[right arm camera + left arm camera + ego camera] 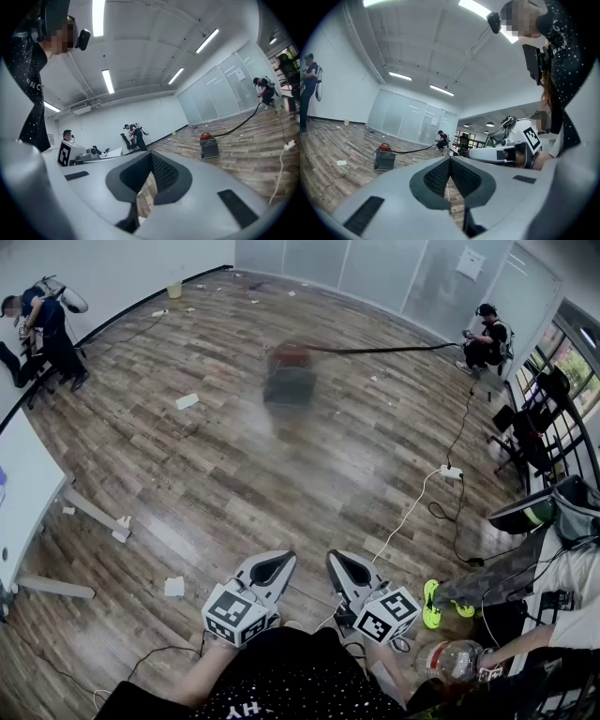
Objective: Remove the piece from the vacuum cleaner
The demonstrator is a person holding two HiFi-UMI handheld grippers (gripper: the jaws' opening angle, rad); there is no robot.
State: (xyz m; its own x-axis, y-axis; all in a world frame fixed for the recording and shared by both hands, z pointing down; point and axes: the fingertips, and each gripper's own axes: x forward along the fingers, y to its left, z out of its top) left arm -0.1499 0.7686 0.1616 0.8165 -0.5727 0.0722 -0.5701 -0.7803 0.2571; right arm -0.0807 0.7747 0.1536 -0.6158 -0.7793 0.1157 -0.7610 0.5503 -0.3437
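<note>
Left gripper [272, 570] and right gripper [345, 570], two in all, hang side by side low over the wooden floor [234, 484]. Each has its jaws pressed together with nothing between them, and their tips point out into the room. Each carries one cube of square markers at its back.

At the far left stands one white table [23, 488]. Beyond it one person in dark clothes [42, 329] bends forward by the wall. Two white paper scraps [187, 401] stand out on the boards, one up the room and one near the left gripper, with smaller litter towards the far wall.

The single vacuum cleaner [290, 376], a dark box with a red top, sits in mid-floor, well apart from both grippers and blurred in the head view. No view shows clearly which part of it is the piece. One black hose [394, 350] runs from its top to the right, towards a second person [487, 338] who crouches by the glass partition.

Farther right, one white power strip [451, 472] lies on the floor, and its white cable [408, 514] trails back towards the grippers. At the lower right a third person sits, showing two yellow-green shoes [430, 604]. One clear plastic bottle [450, 659] is just beside that person's hand.
</note>
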